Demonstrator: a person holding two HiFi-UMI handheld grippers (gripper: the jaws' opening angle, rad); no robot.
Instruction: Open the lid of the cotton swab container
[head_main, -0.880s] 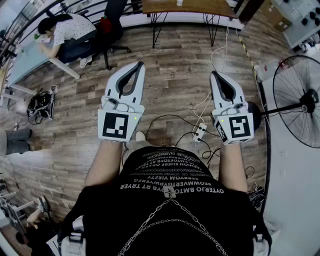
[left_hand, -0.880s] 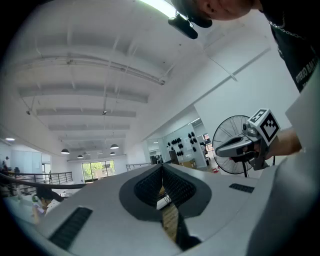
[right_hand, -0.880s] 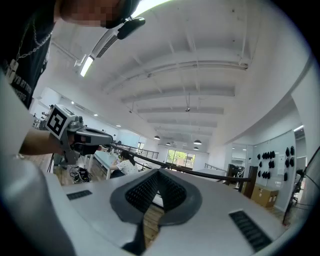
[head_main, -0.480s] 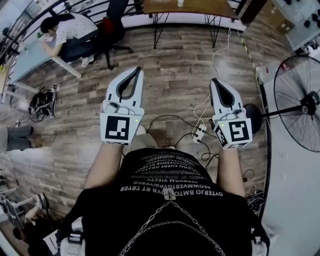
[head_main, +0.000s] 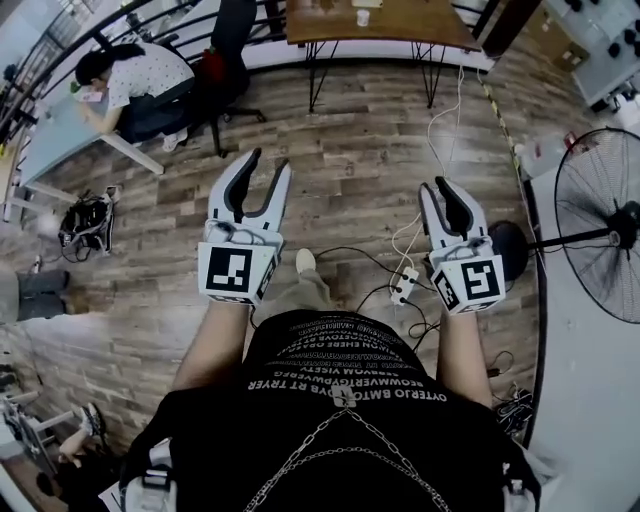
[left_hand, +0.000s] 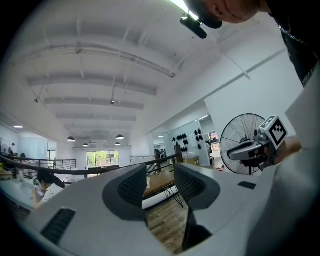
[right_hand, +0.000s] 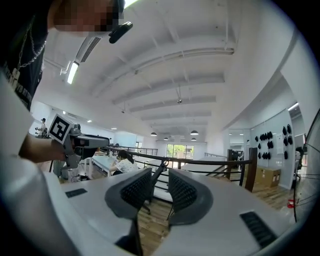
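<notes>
Head view: the left gripper (head_main: 266, 163) has its jaws well apart and the right gripper (head_main: 438, 184) has them only narrowly parted. Both are empty and held level over the wooden floor (head_main: 350, 150). No cotton swab container shows (the far tabletop (head_main: 380, 22) is too small to read). Walking on, I judge the cables (head_main: 403, 287) underfoot could snag.

Left gripper view: the fan (left_hand: 240, 142) crowds the right side.

Right gripper view: a railing (right_hand: 200, 161) stands ahead, with open floor before it.

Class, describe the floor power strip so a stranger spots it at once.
Find the big standing fan on the right. Left of its dark round base, on the plank floor, lies the power strip: the only white block among thin cables.
</notes>
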